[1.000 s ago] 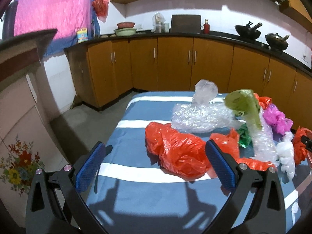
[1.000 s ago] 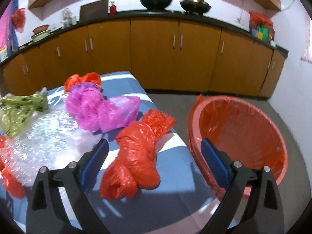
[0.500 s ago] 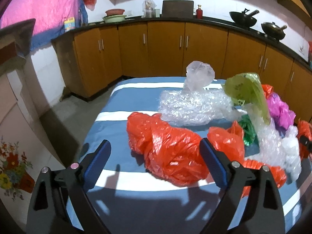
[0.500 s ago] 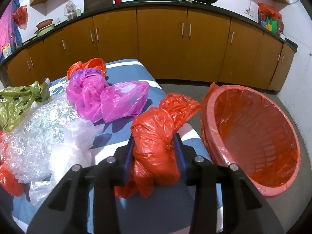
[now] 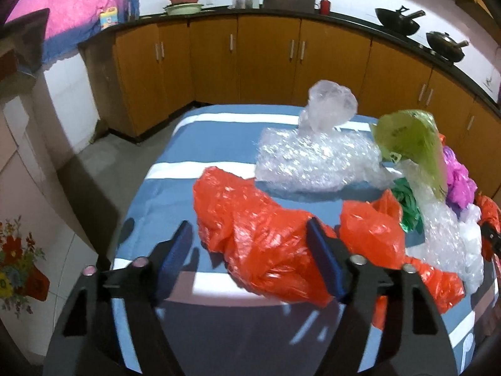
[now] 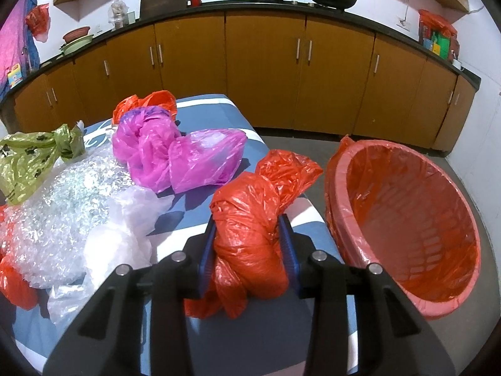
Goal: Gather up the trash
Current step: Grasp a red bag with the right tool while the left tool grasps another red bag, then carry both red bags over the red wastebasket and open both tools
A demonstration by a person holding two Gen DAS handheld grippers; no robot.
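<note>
Between the right gripper (image 6: pixel 249 244) pads sits a twisted red bag (image 6: pixel 247 238), both blue pads pressed into its sides, so it is clamped on it; the jaws have just been closing and look settled around the wad. Pick step looks done for this piece, its lower end hanging below the pads against the blue striped desk (image 6: pixel 219 338). Next move calls for a lift clear of the desk and a swing right over the red-lined bin (image 6: pixel 407 225), which stands just beside the desk edge, mouth tilted toward the camera, liner looking empty; release only once the bag is over the rim, since a loose tail could snag on it. Left gripper (image 5: pixel 250 250) is partly apart and has just been closing, with a big crumpled orange-red bag (image 5: pixel 250 228) between the jaws; the right pad touches or sits just at the plastic, the left pad shows a gap, so not yet gripped by this reading. It needs to finish closing on a thick fold, because thin film slips. Farther out on the desk: bubble wrap (image 5: pixel 313 163) with a clear bag (image 5: pixel 332 103) on top, a green bag (image 5: pixel 410 138), a pink bag (image 6: pixel 175 153), white plastic (image 6: pixel 125 238), all well apart from the bin and still to collect.
</note>
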